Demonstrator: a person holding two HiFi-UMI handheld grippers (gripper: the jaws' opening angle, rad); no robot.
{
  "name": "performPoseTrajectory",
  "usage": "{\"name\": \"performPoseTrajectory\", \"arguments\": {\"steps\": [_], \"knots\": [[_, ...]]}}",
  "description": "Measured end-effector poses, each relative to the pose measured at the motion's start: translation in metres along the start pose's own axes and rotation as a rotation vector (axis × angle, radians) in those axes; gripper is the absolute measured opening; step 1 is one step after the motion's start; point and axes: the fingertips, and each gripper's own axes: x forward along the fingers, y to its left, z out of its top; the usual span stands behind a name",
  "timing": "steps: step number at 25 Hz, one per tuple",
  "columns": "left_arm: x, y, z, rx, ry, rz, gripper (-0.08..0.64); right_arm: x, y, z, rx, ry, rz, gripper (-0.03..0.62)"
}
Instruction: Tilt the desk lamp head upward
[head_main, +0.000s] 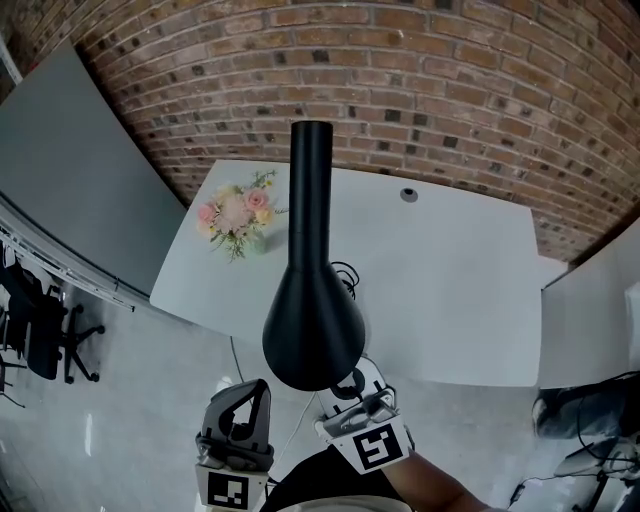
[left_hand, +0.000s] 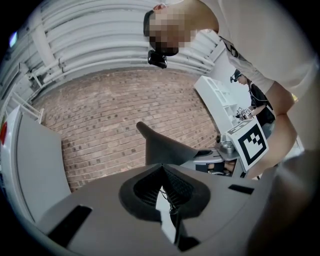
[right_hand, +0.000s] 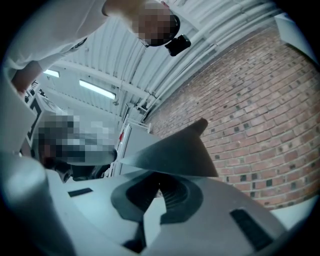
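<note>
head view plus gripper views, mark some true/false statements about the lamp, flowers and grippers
1. The lamp head is black. True.
2. The flowers lie on the desk to the lamp's right. False: they lie to its left.
3. The left gripper is clamped on the lamp head. False: its jaws are together on nothing, and the lamp head is beyond them.
4. A brick wall stands behind the desk. True.
5. The right gripper sits at the wide end of the lamp head. True.
</note>
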Motion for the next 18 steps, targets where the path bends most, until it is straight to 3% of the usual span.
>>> {"name": "performPoseTrajectory", "arguments": {"steps": [12, 15, 18], "knots": [[-0.010, 0.021, 0.007, 0.009, -0.004, 0.033, 0.005, -0.007, 0.023, 0.047, 0.024, -0.087, 0.010, 0.017], [-0.008, 0.021, 0.011, 0.006, -0.023, 0.033, 0.006, -0.005, 0.020, 0.060, -0.031, -0.100, -0.003, 0.017], [-0.008, 0.020, 0.012, -0.002, -0.037, 0.031, 0.005, -0.003, 0.022, 0.064, -0.110, -0.047, 0.007, 0.017]]}}
